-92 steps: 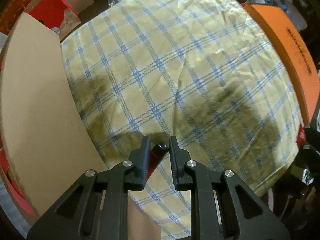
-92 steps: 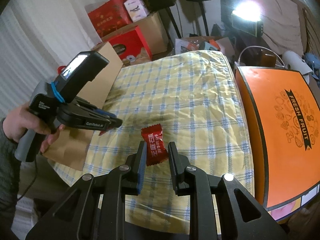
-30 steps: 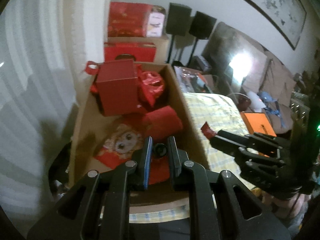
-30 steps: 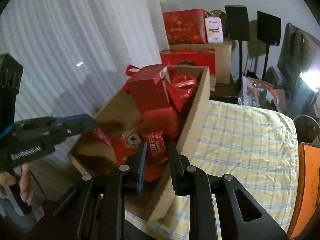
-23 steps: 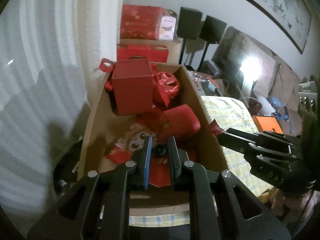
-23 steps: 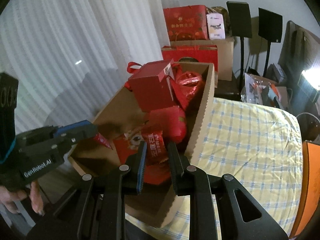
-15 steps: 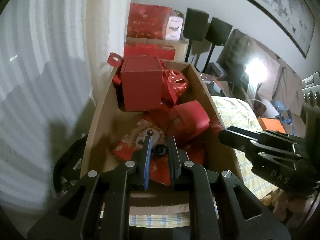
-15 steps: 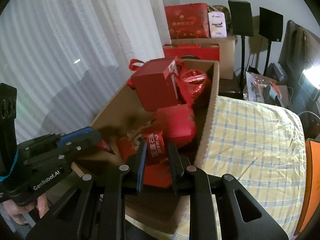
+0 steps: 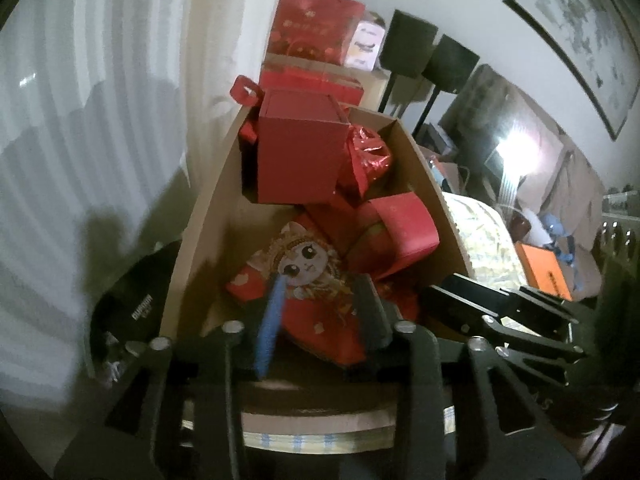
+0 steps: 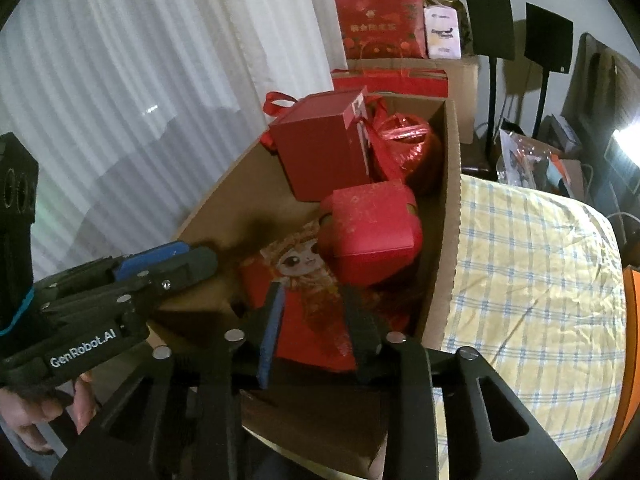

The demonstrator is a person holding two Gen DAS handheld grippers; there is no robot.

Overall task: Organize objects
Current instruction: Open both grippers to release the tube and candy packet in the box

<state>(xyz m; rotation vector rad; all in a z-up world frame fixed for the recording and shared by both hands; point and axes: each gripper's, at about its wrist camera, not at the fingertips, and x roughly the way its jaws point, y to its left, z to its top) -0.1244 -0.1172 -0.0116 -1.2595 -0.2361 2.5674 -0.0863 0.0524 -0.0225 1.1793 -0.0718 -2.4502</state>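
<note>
An open cardboard box [image 9: 420, 168] [image 10: 450, 208] holds red gift items: a tall red box [image 9: 300, 156] [image 10: 320, 152], a red foil bag [image 9: 368, 156] [image 10: 404, 136], a rounded red packet [image 9: 404, 224] [image 10: 372, 228] and a red cartoon-cat bag [image 9: 308, 280] [image 10: 308, 280]. My left gripper [image 9: 322, 300] hangs open and empty over the cat bag; it also shows in the right wrist view [image 10: 168, 264]. My right gripper [image 10: 312, 312] is open and empty over the same bag; it also shows in the left wrist view [image 9: 472, 300]. The two red candies are out of sight.
White curtains [image 10: 140, 80] hang left of the box. A yellow checked tablecloth [image 10: 540, 280] lies to its right, with an orange box [image 9: 544, 276] beyond. Red gift bags [image 10: 380, 24] and black speakers [image 10: 488, 20] stand behind.
Both grippers have opened over the box. The red stick-like item in the left jaws and the red candy in the right jaws have left them.
</note>
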